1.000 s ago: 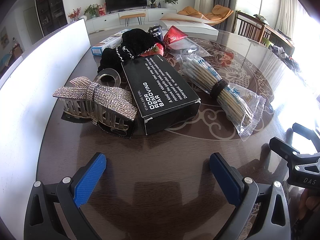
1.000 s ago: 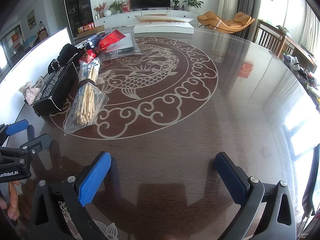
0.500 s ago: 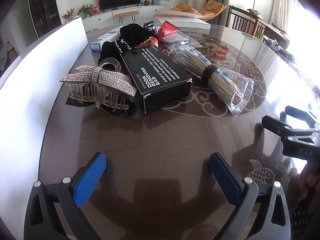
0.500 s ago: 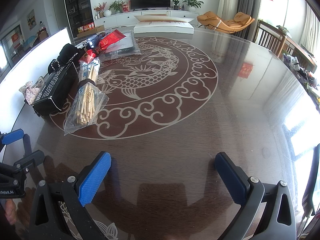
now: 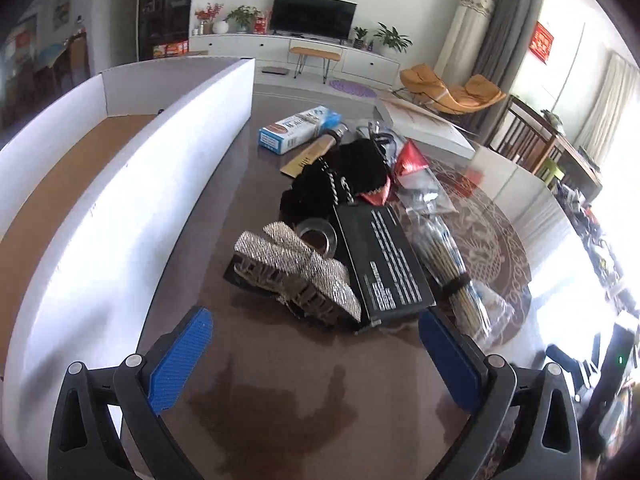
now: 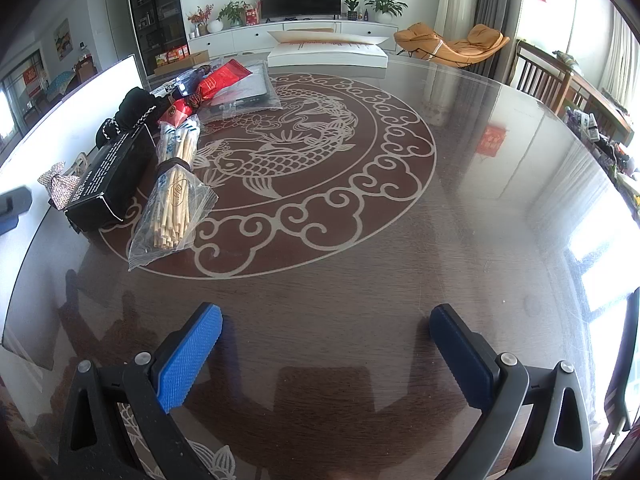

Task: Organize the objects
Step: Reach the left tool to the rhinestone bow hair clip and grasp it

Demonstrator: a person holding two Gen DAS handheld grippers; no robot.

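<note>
Round dark glass-topped table (image 6: 360, 280), right half and near edge bare, plenty of room there. Clutter packed along left side beside long white cardboard box (image 5: 132, 208), narrow strip of tabletop between the two.

Left gripper (image 5: 316, 344) released, jaws spread wide, nothing between, hovering just short of rhinestone hair claw (image 5: 296, 272). Right gripper (image 6: 326, 340) also released, empty, over bare glass well apart from pile.

Left wrist view only: brown open interior of box, blue-white carton (image 5: 300, 130) at far end of pile, tape roll (image 5: 318, 236) behind hair claw. Right wrist view only: fish-and-cloud pattern on tabletop, flat white box (image 6: 328, 54) at far edge fully seen.

Hair claw silver, glittery, bow-shaped, touching black printed box (image 5: 384, 264). Bagged chopsticks (image 6: 172, 196) just right of black box, banded at middle. Black fabric with chain (image 5: 340, 180) and red packets (image 6: 218, 80) behind.
</note>
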